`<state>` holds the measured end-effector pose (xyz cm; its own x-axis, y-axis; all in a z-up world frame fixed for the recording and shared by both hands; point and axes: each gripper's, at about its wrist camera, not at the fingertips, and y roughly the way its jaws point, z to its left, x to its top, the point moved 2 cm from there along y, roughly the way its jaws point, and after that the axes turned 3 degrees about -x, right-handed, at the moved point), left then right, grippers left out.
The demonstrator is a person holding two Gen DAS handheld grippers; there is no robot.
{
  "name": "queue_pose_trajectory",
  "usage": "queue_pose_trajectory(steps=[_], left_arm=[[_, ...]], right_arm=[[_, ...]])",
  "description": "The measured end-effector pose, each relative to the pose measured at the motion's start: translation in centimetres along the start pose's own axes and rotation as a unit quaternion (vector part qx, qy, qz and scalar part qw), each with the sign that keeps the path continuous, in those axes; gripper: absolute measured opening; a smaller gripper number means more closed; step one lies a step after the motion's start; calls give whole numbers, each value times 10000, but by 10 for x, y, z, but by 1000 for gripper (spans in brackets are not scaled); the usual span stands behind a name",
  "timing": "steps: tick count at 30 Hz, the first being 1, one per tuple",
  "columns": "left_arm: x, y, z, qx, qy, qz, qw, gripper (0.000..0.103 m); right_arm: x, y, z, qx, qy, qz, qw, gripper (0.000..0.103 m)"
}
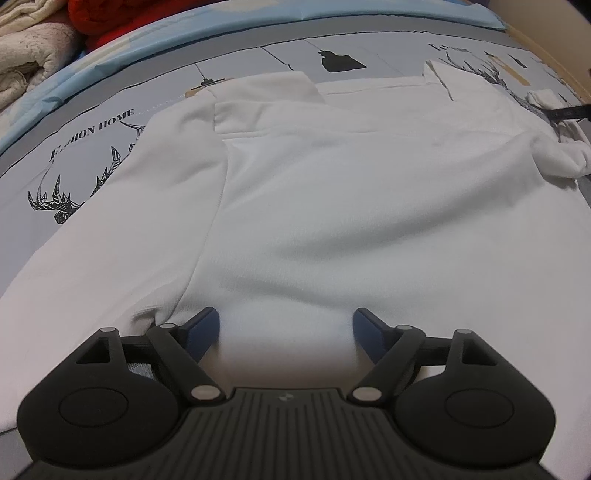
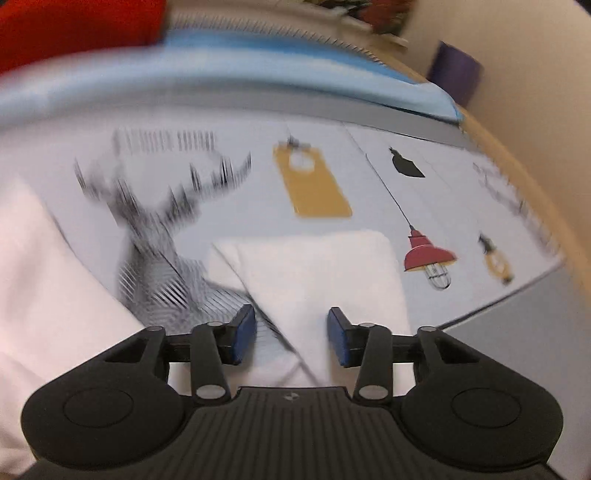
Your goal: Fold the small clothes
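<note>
- The white garment (image 1: 332, 184) is one piece of soft, thick cloth, lying flat on the bed sheet (image 1: 92, 122) and covering most of its middle.
- One sleeve (image 1: 122, 229) is folded along the left side of the body, and the collar end is turned toward the far edge of the bed.
- In the right wrist view a white sleeve end (image 2: 325, 273) lies on the sheet, beside a printed deer and lamps; this view is blurred.
- I count one garment, two claws, and some other cloth piled at the far left corner: a cream blanket (image 1: 26, 48) and something red (image 1: 122, 18).
- My left claw (image 1: 286, 332) points steeply down at the near hem. Its jaws are spread wide, with the cloth between them but not pinched.
- My right claw (image 2: 291, 332) points downward over the sleeve end. Its jaws are parted, the pads (image 2: 245, 332) do not press the cloth.
</note>
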<state>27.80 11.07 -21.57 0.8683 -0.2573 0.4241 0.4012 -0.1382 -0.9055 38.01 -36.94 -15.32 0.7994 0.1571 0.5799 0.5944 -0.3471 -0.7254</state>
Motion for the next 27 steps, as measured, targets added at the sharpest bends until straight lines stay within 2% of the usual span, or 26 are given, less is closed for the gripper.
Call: queue_pose_trajectory(steps=[1, 2, 3, 4, 5, 6, 7, 8, 9, 10, 11, 12, 13, 14, 15, 16, 17, 18, 19, 21, 22, 23, 25, 27], left_arm=[[0, 0, 0, -6, 12, 8, 10000, 85], [1, 1, 0, -16, 25, 17, 10000, 85], [1, 1, 0, -29, 36, 19, 10000, 85], [1, 1, 0, -36, 54, 28, 10000, 85], [2, 2, -1, -42, 72, 34, 10000, 85], [2, 2, -1, -53, 81, 28, 9999, 85], [2, 2, 0, -62, 82, 26, 9999, 85], [1, 2, 0, -64, 81, 22, 9999, 85], [1, 2, -1, -63, 81, 10, 9999, 85], [1, 2, -1, -55, 85, 3, 9999, 85], [1, 2, -2, -47, 83, 0, 10000, 85], [0, 2, -2, -47, 79, -1, 10000, 85], [0, 2, -2, -37, 75, -1, 10000, 85], [0, 2, -3, -28, 74, -2, 10000, 86], [0, 2, -3, -30, 71, -4, 10000, 86], [0, 2, -4, -24, 63, -4, 10000, 86], [1, 2, -4, -18, 59, -2, 10000, 87], [1, 2, -4, -13, 57, -1, 10000, 87], [1, 2, -4, -15, 63, 0, 10000, 87], [1, 3, -3, -29, 65, 5, 10000, 87], [1, 3, -3, -36, 63, 8, 10000, 87], [1, 3, -3, -37, 69, 10, 10000, 88], [2, 3, -3, -42, 81, 8, 10000, 88], [1, 3, -3, -55, 81, 2, 10000, 88]], right_arm=[[5, 6, 0, -91, -94, -58, 9999, 3], [11, 6, -3, -117, 11, -125, 9999, 3], [25, -5, -21, -34, 545, -403, 9977, 3], [36, -18, -47, 212, 1272, -823, 9882, 3], [42, -34, -74, 505, 2090, -1363, 9671, 3], [40, -53, -107, 669, 2974, -2001, 9312, 3], [32, -65, -135, 795, 3681, -2418, 8943, 3], [19, -71, -160, 890, 4313, -2679, 8569, 3], [0, -68, -188, 822, 4946, -2754, 8202, 4], [-18, -61, -206, 571, 5345, -2628, 8013, 6], [-34, -52, -216, 257, 5578, -2373, 7949, 6], [-51, -32, -226, -163, 5716, -1725, 8020, 11], [-62, -9, -229, -353, 5701, -952, 8153, 12], [-79, 15, -230, -263, 5729, -139, 8191, 12], [-94, 27, -228, -55, 5861, 163, 8101, 9], [-105, 29, -226, 69, 5930, 101, 8051, 8], [-105, 25, -226, 52, 5854, 19, 8107, 9], [-101, 20, -226, 11, 5738, 41, 8190, 16], [-102, 13, -228, 135, 5775, -129, 8162, 21], [-106, 1, -239, 381, 6026, -549, 7953, 26], [-110, -5, -244, 347, 6170, -634, 7837, 26], [-116, -13, -250, 240, 6370, -693, 7674, 26], [-134, -24, -263, -21, 6855, -787, 7238, 29], [-146, -29, -266, -55, 7124, -877, 6962, 29]])
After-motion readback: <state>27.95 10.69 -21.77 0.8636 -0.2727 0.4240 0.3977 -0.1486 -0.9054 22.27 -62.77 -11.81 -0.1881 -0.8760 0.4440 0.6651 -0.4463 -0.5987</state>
